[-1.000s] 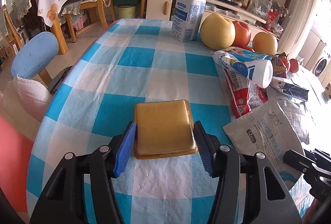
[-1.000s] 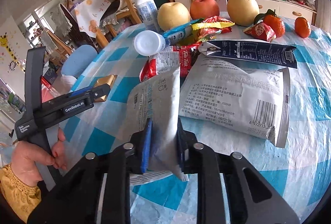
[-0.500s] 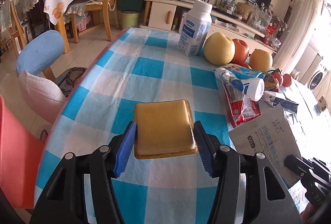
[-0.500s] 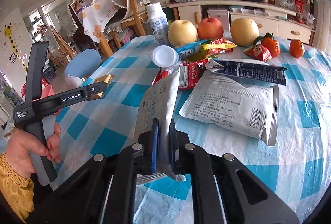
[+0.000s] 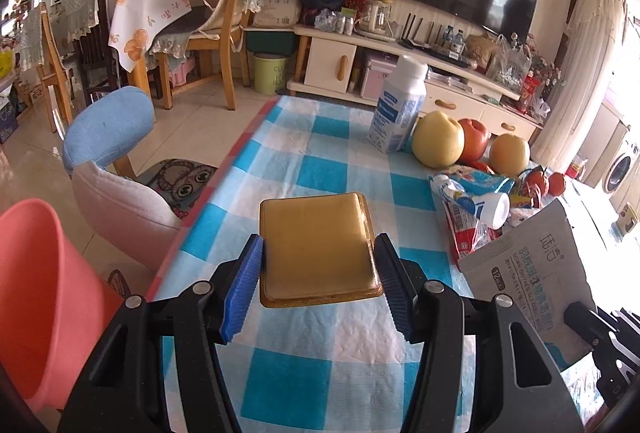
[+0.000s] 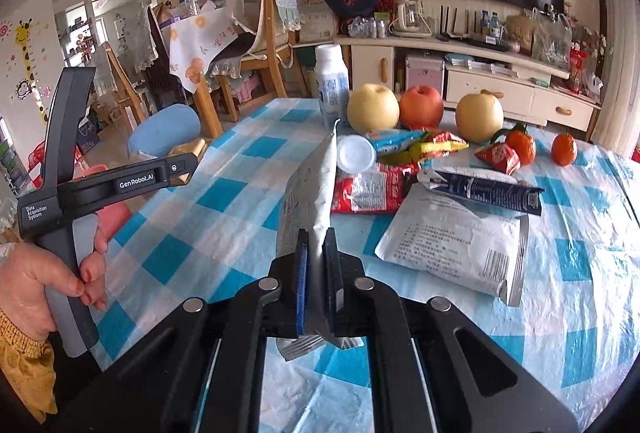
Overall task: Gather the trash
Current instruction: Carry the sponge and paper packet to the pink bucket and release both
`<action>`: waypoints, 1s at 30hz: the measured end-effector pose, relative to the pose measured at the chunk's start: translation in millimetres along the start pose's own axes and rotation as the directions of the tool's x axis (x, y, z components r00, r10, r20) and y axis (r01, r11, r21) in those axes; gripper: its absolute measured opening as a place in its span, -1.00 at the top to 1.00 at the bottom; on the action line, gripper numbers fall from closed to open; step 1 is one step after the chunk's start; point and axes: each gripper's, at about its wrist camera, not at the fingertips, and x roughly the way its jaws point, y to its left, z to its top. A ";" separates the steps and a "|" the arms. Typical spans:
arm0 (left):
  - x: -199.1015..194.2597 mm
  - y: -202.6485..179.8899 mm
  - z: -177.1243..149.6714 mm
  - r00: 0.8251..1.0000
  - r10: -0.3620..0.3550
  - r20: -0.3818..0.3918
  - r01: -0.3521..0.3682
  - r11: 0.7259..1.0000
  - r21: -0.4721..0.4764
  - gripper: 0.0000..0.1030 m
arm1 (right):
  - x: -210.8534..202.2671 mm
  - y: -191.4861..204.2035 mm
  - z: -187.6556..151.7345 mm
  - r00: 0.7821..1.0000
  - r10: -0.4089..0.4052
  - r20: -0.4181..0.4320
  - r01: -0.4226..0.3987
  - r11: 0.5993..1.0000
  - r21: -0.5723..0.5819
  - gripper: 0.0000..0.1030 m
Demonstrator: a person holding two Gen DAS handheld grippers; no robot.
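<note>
Your right gripper (image 6: 316,265) has just clamped the white pouch (image 6: 310,189), lifting it; your left gripper (image 5: 318,273) holds the gold packet (image 5: 316,245) higher above the checked surface (image 5: 320,161), beside the pink chair (image 5: 44,293).

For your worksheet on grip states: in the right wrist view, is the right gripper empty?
No, the right gripper has its fingers shut on the upright white pouch, lifted off the checked tablecloth.

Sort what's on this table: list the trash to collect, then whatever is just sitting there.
Trash: gold tray in left gripper; white pouch in right gripper; red wrapper; dark carton; flat white bag.

Lying about: apples; oranges; upright bottle.
</note>
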 end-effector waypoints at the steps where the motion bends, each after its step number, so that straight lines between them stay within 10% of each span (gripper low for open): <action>1: -3.3 4.5 1.8 1.000 -0.001 0.007 0.001 1.000 -0.011 -0.12 | -1.8 3.1 1.6 1.000 -0.002 0.006 0.002 1.000 -0.003 0.83; 18: -59.8 100.9 17.5 0.986 0.101 0.135 -0.069 0.972 -0.224 -0.12 | -2.4 104.6 58.3 0.979 0.195 0.058 -0.192 0.980 -0.057 0.83; 30: -105.5 229.0 4.4 0.918 0.368 0.144 -0.261 0.838 -0.480 -0.12 | 35.1 243.3 94.1 0.912 0.409 0.001 -0.404 0.901 -0.160 0.83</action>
